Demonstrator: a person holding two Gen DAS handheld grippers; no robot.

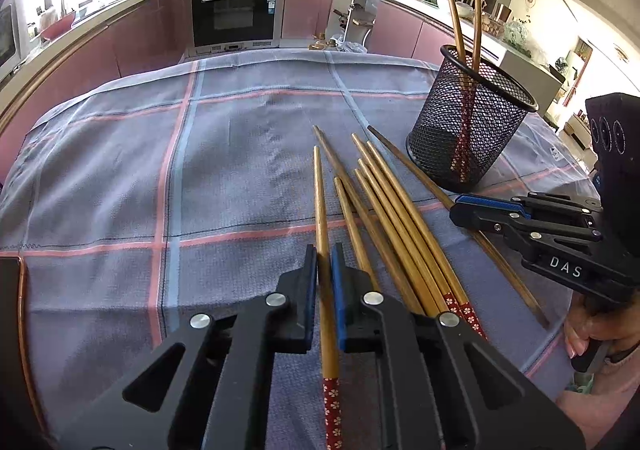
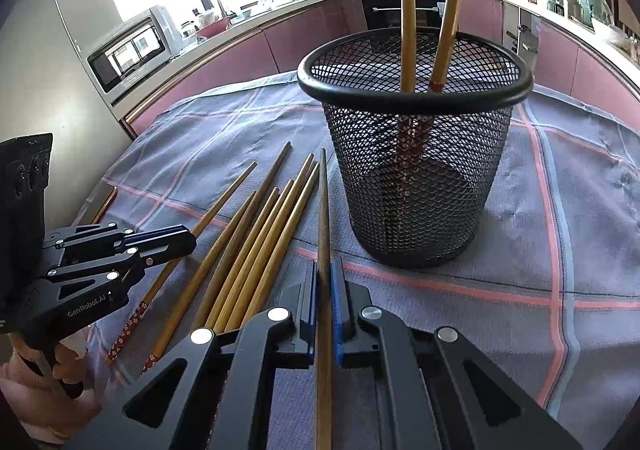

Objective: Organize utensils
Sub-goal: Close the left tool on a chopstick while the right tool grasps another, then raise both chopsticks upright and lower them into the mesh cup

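From my left wrist camera I see the left gripper [image 1: 324, 262] clamped on one chopstick [image 1: 320, 201], its blue pads pinching the shaft while the red-patterned handle end trails back under the camera. Just to its right lies the loose bundle of chopsticks [image 1: 384, 205] on the checked cloth [image 1: 120, 169], tips fanned away from me. That same view catches the right gripper [image 1: 460, 209] side-on near the foot of the black mesh cup [image 1: 472, 129], so from there I cannot judge its grip. My right wrist camera settles it: the right gripper [image 2: 324, 274] is clenched on a second chopstick [image 2: 323, 209], which runs straight out between the pads, tip close beside the mesh cup [image 2: 416, 177]. This view alone looks down into the cup, where two chopsticks [image 2: 408, 9] already stand leaning, handles down. It also shows the left gripper [image 2: 176, 240] from the side, over the leftmost stick, and a hand [image 2: 60, 366] on its grip.
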